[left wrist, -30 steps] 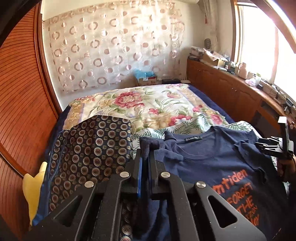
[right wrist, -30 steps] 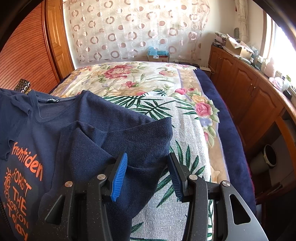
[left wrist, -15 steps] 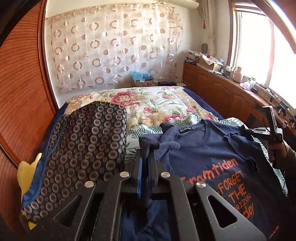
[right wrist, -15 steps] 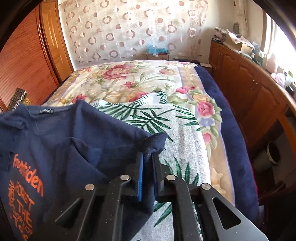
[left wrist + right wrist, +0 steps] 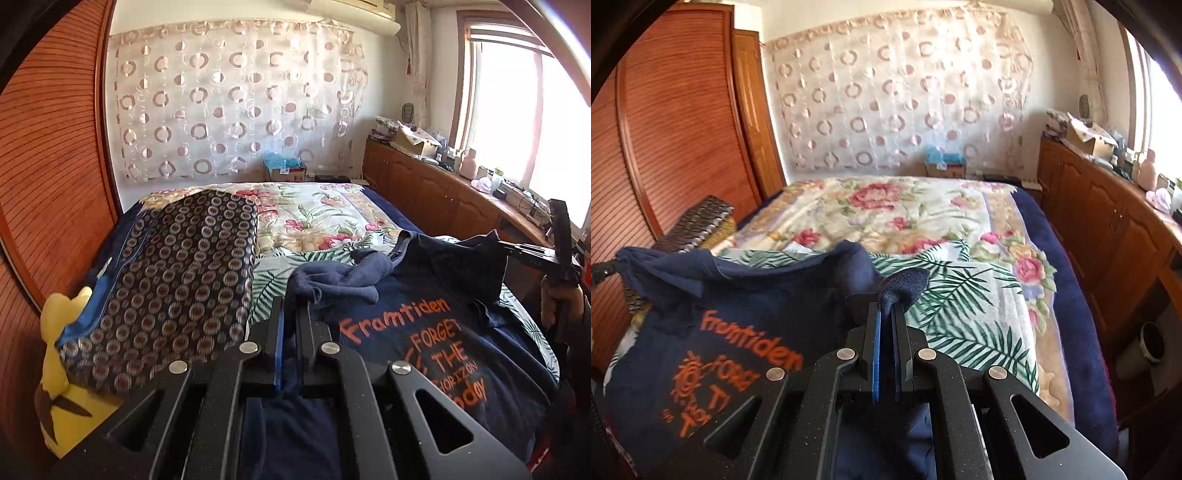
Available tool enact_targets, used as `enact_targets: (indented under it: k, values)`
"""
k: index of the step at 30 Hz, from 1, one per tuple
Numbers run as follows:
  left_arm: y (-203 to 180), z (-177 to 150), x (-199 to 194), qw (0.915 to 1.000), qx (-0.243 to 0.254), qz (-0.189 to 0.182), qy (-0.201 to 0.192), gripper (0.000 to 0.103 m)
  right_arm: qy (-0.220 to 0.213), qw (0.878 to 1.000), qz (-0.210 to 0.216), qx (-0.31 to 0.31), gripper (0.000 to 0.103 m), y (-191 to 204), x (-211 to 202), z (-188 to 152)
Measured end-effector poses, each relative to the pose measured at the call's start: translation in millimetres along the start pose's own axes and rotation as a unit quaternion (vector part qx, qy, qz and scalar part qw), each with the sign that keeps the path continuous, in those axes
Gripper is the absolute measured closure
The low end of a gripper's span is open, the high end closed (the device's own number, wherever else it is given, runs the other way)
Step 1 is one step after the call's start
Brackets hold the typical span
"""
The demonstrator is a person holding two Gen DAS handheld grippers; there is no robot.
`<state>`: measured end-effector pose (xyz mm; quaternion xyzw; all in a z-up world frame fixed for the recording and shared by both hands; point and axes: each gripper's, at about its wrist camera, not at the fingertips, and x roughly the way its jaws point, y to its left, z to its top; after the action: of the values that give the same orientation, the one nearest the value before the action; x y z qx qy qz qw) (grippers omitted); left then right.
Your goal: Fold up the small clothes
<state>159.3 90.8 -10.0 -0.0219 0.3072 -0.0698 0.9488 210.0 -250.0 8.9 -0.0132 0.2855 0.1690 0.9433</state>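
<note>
The left gripper is closed narrow on a bunched sleeve of the navy T-shirt; cloth sits pinched between its blue-lined fingers and rumples out ahead of the tips. The right gripper is likewise clamped tight, with a fold of the opposite sleeve held between its pads and a small tuft of fabric standing up past them.

The T-shirt hangs between the two tools, print side up, over the near end of the bed. Orange lettering reads "Framtiden" and "FORGET THE HORIZON". The collar faces the far end of the bed. The shirt's upper part is raised off the cover; whether its lower part rests on the bed cannot be told.

A palm-leaf towel lies under the shirt, on top of the floral blanket that covers the bed. A patterned cushion sits along the bed's left edge, beside the wooden wardrobe. A yellow plush toy shows at the cushion's near end.

A circle-patterned curtain hangs on the far wall. A wooden cabinet runs along the bed's right edge, its top cluttered.
</note>
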Motion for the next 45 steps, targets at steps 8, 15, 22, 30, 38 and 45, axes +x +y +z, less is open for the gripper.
enact_targets:
  k: [8, 15, 22, 30, 38, 45]
  values:
    - [-1.8, -17.1, -31.4, 0.9997, -0.013, -0.003, -0.021, 0.101, -0.021, 1.0, -0.014, 0.002, 0.098, 9.2, -39.5, -31.8]
    - [1.6, -45.1, -16.8, 0.9993, -0.024, -0.016, 0.024, 0.101, -0.002, 0.999, -0.025, -0.021, 0.099, 24.2, -42.6, -50.1]
    - [-0.9, -73.8, 12.0, 0.9957, -0.012, -0.027, 0.088, 0.062, 0.035, 0.999, -0.032, -0.025, 0.099, 20.5, -23.0, -61.3]
    - [0.5, -93.4, 48.9, 0.9895, -0.042, -0.015, 0.138, 0.062, 0.036, 0.999, -0.027, -0.008, 0.099, 15.6, -20.0, -59.4]
    - [-8.9, -87.5, 55.2, 0.9892, -0.036, -0.049, 0.133, 0.099, 0.032, 0.999, -0.03, -0.021, 0.099, 18.4, -18.2, -66.1]
    - [-13.4, -55.4, -26.7, 0.9976, -0.024, -0.051, 0.041, 0.1, -0.015, 0.999, -0.03, -0.031, 0.099, 17.1, -53.3, -59.9]
